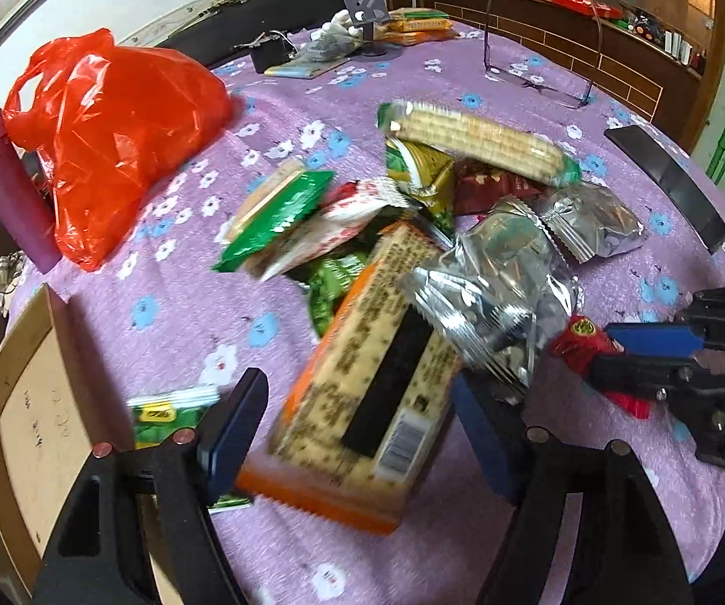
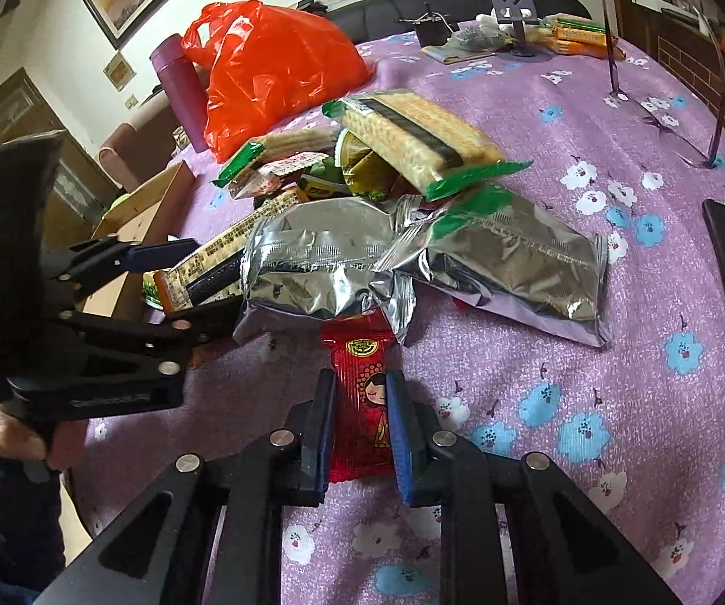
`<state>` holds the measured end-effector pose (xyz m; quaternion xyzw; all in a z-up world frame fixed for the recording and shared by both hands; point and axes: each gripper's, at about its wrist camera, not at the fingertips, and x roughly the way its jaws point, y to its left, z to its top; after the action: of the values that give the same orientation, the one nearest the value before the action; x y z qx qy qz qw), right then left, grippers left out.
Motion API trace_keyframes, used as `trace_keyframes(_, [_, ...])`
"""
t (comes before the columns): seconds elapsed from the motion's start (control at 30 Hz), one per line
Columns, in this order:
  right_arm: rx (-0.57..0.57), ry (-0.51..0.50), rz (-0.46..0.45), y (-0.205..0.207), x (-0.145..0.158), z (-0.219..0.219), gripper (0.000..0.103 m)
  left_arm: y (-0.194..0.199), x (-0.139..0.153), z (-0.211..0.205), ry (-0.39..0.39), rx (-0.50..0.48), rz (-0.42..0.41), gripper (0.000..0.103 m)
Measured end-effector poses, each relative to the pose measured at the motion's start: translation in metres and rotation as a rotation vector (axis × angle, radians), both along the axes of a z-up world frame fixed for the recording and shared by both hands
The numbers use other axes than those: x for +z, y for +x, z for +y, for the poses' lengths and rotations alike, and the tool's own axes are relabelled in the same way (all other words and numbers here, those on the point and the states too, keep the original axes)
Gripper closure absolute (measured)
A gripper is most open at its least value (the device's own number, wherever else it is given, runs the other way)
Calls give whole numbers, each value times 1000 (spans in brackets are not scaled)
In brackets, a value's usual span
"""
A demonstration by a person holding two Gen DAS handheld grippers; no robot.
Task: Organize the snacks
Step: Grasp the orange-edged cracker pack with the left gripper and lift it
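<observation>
A heap of snack packets lies on the purple flowered tablecloth [image 1: 186, 322]. My left gripper [image 1: 362, 393] stands around an orange cracker pack [image 1: 367, 393], its fingers touching both sides; it also shows in the right wrist view [image 2: 201, 277]. My right gripper [image 2: 362, 388] is shut on a small red packet [image 2: 362, 393] with a cartoon girl, seen in the left wrist view as the red packet [image 1: 584, 348]. Silver foil bags [image 2: 322, 262] lie just beyond it. A green-ended biscuit pack [image 1: 483, 138] tops the heap.
A red plastic bag [image 1: 115, 136] and a purple bottle [image 1: 4, 191] stand at the far left. A wooden box [image 1: 35, 418] sits at the left table edge. A dark phone [image 1: 669, 181] lies at right. A clear stand [image 1: 538, 75] and more packets [image 1: 417, 25] sit far back.
</observation>
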<state>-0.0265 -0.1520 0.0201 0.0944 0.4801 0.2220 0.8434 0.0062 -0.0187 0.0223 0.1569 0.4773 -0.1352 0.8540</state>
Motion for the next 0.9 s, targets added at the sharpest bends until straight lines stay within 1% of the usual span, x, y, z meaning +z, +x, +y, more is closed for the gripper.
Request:
trace_keyframes(0.1, [-1, 5, -2, -2, -1, 0, 82, -3, -4, -9, 40, 5, -33, 29])
trace_keyframes(0.13, [-3, 8, -1, -1, 0, 0, 82, -5, -6, -12, 52, 6, -37, 33])
trace_keyframes(0.17, [-3, 12, 0, -1, 0, -1, 82, -9, -7, -13, 52, 7, -33, 39])
trace_keyframes(0.23, [-3, 16, 1, -2, 0, -2, 82, -17, -7, -11, 24, 6, -19, 44])
trace_keyframes(0.43, [-2, 22, -1, -6, 1, -4, 82, -38, -8, 4, -84, 44, 44, 50])
trace_keyframes(0.53, [-2, 20, -4, -7, 1, -4, 82, -39, -9, 1, -65, 45, 34, 49])
trace_keyframes(0.57, [-2, 18, -5, -8, 1, -3, 82, -36, -9, 1, -60, 57, 32, 41])
trace_keyframes(0.63, [-2, 13, -8, -9, 1, -2, 82, -29, -10, 1, -44, 88, 20, 33])
trace_keyframes(0.7, [-3, 12, -9, -10, 1, -2, 82, -26, -11, 3, -70, 93, 20, 33])
trace_keyframes(0.73, [-3, 11, -9, -11, 2, -2, 82, -25, -11, 5, -95, 100, 30, 40])
trace_keyframes(0.77, [0, 10, -9, -12, 2, -2, 82, -27, -11, 7, -125, 94, 41, 50])
trace_keyframes(0.83, [6, 10, -12, -15, 4, -2, 82, -34, -8, 8, -108, 91, 27, 50])
trace_keyframes(0.87, [9, 11, -15, -17, 5, -2, 82, -37, -7, 10, -120, 90, 28, 50])
trace_keyframes(0.9, [12, 12, -17, -18, 7, -2, 82, -42, -6, 15, -157, 89, 40, 50])
